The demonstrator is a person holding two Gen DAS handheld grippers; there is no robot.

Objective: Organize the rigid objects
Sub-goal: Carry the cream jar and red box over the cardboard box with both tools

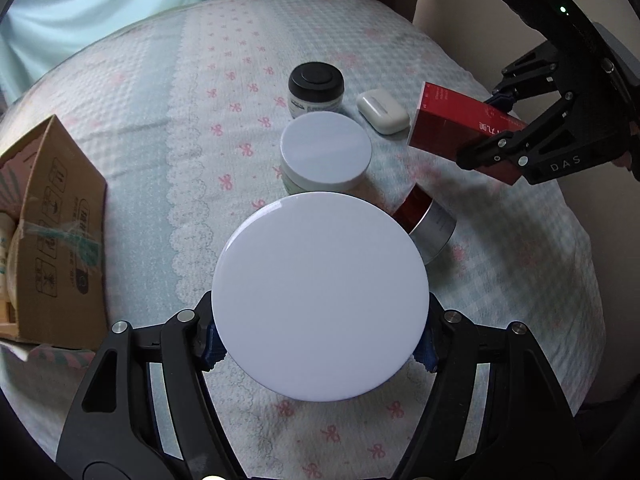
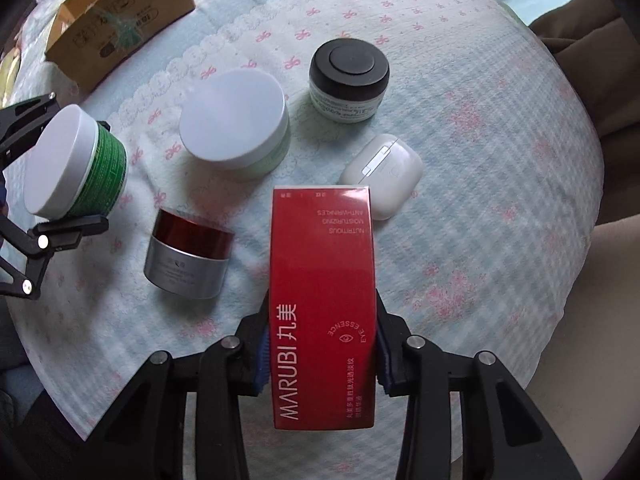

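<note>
Item: white-lidded green jar [image 2: 76, 164], pinched by left tool [image 1: 320, 344]. Item: red carton [image 2: 322, 304], pinched by right tool [image 2: 320, 360]. Both held above bed [image 2: 500, 160], presumably for transfer to cardboard box [image 1: 56, 232].

Soft, even daylight in both views; shadows faint. Mild sheen on the white jar lid [image 1: 320, 296] at lower centre. Strong fisheye bending, dark vignette at corners. Slight blur towards edges; centre sharp.
</note>
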